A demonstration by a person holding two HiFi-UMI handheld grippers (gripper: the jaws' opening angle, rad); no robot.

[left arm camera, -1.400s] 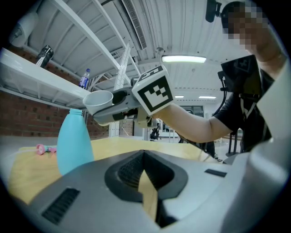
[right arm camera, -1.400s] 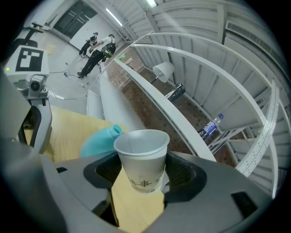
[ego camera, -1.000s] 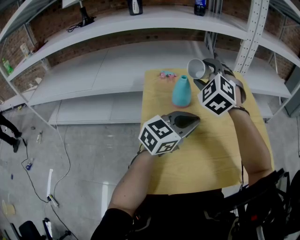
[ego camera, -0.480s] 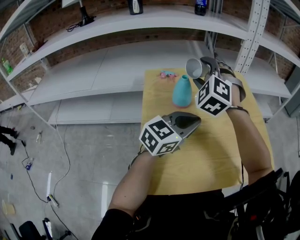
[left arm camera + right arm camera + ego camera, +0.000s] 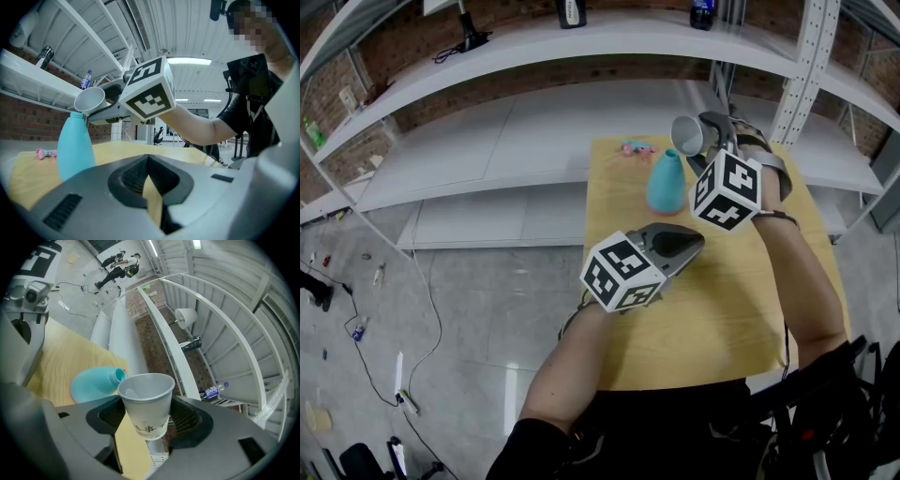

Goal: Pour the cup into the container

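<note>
Right claw (image 5: 146,427) clamps cup (image 5: 145,401) | tipped, rim near teal container (image 5: 91,383) mouth

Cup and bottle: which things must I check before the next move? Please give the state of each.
1. Cup clamped in right gripper: ok.
2. Bottle upright on table: ok.
3. Bottle mouth uncapped: ok.
4. Cup rim beside bottle mouth: ok.
5. Left gripper steadying bottle: not ok, shut and apart from it.
6. Liquid in cup: cannot tell.
</note>
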